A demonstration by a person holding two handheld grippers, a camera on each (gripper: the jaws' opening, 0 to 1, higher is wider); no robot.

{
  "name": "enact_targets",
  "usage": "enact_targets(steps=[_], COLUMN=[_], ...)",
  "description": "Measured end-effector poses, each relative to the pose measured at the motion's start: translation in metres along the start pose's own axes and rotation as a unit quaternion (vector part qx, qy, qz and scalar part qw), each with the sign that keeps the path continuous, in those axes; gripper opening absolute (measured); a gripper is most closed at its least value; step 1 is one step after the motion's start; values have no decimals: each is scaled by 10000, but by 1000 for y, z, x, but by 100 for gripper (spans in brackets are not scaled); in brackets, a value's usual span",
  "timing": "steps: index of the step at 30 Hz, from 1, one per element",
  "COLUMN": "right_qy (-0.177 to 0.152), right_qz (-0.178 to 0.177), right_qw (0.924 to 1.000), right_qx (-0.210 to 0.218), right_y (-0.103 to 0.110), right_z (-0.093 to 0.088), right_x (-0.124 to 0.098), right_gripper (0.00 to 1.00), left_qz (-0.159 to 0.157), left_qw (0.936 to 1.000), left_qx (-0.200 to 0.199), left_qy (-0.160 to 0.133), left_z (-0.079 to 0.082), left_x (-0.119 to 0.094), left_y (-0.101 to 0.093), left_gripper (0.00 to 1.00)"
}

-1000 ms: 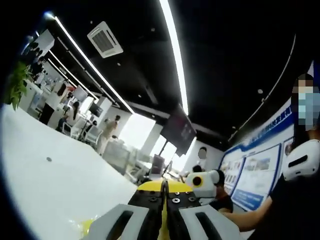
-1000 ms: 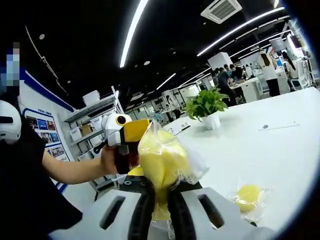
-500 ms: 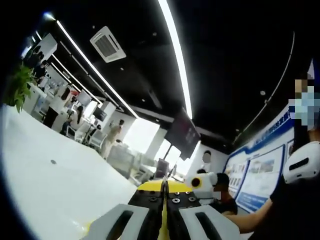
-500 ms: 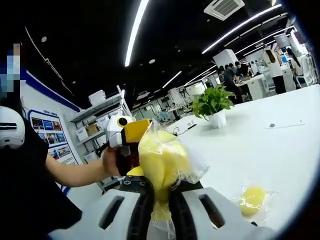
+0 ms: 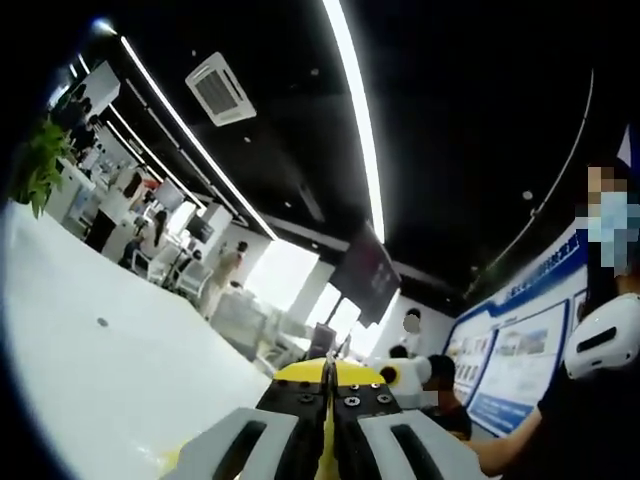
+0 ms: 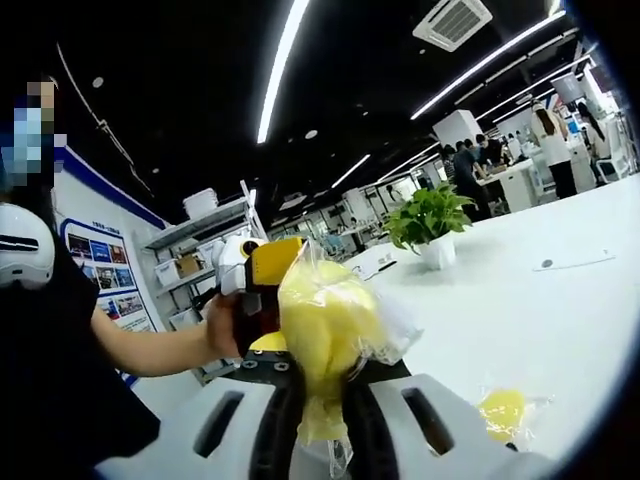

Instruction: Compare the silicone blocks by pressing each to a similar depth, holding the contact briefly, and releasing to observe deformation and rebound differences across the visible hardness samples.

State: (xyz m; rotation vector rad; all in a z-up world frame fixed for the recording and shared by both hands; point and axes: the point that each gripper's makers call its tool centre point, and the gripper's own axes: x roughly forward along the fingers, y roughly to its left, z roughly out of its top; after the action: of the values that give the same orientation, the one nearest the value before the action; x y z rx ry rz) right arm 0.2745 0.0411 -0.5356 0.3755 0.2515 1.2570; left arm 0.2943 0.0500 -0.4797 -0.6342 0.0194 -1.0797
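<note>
Almost nothing changes since a second ago: right gripper [image 6: 311,420] keeps squeezing the bagged yellow block [image 6: 318,330], left gripper [image 5: 327,420] stays closed on yellow film, so the hold continues.

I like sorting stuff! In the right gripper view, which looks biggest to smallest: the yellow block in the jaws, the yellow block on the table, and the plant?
1. Held yellow block, though it is nearest the camera.
2. Potted plant.
3. Bagged yellow block on the table.
</note>
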Motion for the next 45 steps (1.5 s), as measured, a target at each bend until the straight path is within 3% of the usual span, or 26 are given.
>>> enact_targets(steps=[7, 13, 20, 22, 27, 31, 33, 39, 41, 43, 44, 45], right_qy=[-316, -437, -324, -328, -345, -308, -275, 481, 540, 403, 413, 428], right_qz=[-229, -474, -823, -1007, -1212, -1412, -1683, -2672, -2811, -2888, -2947, -3015], right_qw=[9986, 9969, 9947, 9915, 9882, 9859, 9813, 9513, 9489, 9507, 9492, 9469], right_qx=[-359, -446, -519, -749, -867, -843, -887, -1463, -1329, -1053, -1028, -1034], right_y=[-4, -11, -19, -22, -23, -31, -39, -59, -60, -59, -60, -61], right_z=[12, 11, -9, -11, -17, -28, -32, -67, -76, -81, -84, -86], right_x=[-5, -13, -26, -32, -42, -56, -65, -99, -108, -115, -119, -122], right_gripper=[18, 29, 33, 34, 44, 44, 49, 50, 52, 52, 53, 53], left_qz=[-43, 76, 362, 389, 469, 527, 545, 822, 1121, 1192, 1411, 1432], left_qw=[9999, 9997, 9990, 9986, 9979, 9973, 9970, 9940, 9884, 9877, 9841, 9827], left_qx=[-27, -24, -82, -213, -324, -421, -467, -671, -974, -966, -1046, -1146], left_qy=[-148, -252, -232, -303, -314, -292, -306, -281, -316, -287, -272, -259], left_z=[10, 17, 5, 3, -4, -11, -13, -27, -35, -41, -48, -54], left_x=[2, -5, -18, -21, -25, -26, -27, -28, -31, -33, -35, -36], left_y=[-4, 3, 19, 23, 28, 32, 34, 55, 71, 78, 89, 94], left_gripper=[0, 0, 0, 0, 0, 0, 0, 0, 0, 0, 0, 0])
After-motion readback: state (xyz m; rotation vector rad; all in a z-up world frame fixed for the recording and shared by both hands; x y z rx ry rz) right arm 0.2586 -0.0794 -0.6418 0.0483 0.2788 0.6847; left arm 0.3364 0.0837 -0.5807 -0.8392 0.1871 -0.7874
